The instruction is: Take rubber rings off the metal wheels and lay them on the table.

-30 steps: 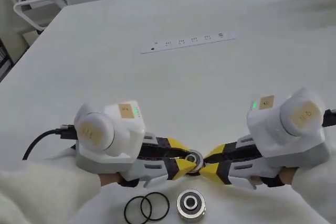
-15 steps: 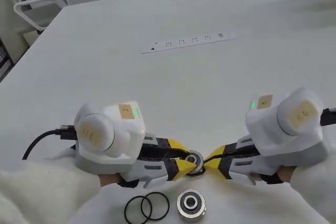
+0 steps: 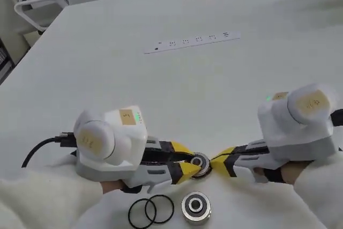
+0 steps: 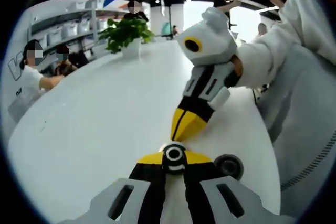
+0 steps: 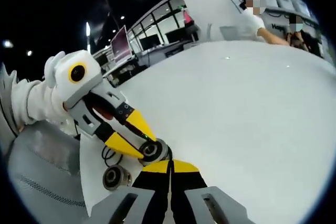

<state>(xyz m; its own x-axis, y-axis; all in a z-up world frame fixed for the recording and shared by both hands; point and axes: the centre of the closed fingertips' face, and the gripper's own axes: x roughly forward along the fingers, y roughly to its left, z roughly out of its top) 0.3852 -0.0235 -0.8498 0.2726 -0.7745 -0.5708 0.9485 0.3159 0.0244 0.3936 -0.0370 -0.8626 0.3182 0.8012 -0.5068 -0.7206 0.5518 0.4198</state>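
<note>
Now, we clench our left claw (image 3: 188,168) on a small silver metal wheel (image 3: 200,162) over the white tabletop (image 3: 161,89), right claw (image 3: 217,162) pinched closed, tips at that wheel, another silver wheel (image 3: 195,206) and two loose black rubber rings (image 3: 151,211) lying nearer us.

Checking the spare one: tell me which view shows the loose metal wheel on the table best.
The head view: the loose wheel lies flat, whole, seen from above. In the left gripper view the wheel is small and dark; in the right gripper view, small and at an angle.
</note>
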